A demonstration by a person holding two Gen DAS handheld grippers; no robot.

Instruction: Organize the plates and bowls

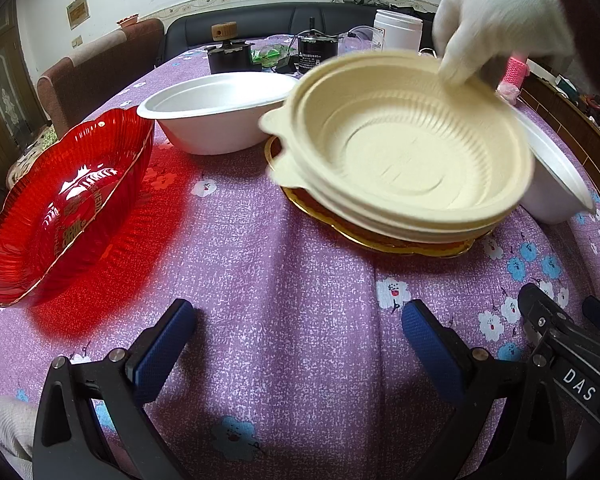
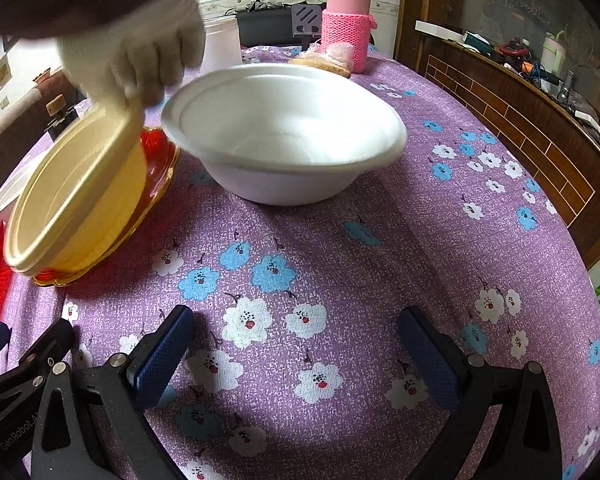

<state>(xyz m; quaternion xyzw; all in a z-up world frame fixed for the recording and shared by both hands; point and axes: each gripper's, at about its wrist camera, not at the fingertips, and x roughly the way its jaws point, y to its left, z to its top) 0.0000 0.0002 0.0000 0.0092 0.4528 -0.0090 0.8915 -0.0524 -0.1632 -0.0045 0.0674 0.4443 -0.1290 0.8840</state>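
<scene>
Stacked bowls (image 1: 400,160) tilt on a plate (image 1: 380,240), between 2 bowls (image 1: 216,112).

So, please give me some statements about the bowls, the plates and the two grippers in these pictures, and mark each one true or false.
1. Both the left gripper and the right gripper are open and hold nothing. True.
2. A gloved hand grips the rim of the beige bowl. True.
3. The beige bowl sits flat inside the red dish. False: it is tilted over a gold-rimmed plate, and the red dish holds nothing.
4. Only one white bowl is on the table. False: the left wrist view shows a white bowl behind and another to the right of the beige one.
5. The tablecloth is plain green. False: purple with flowers.
</scene>
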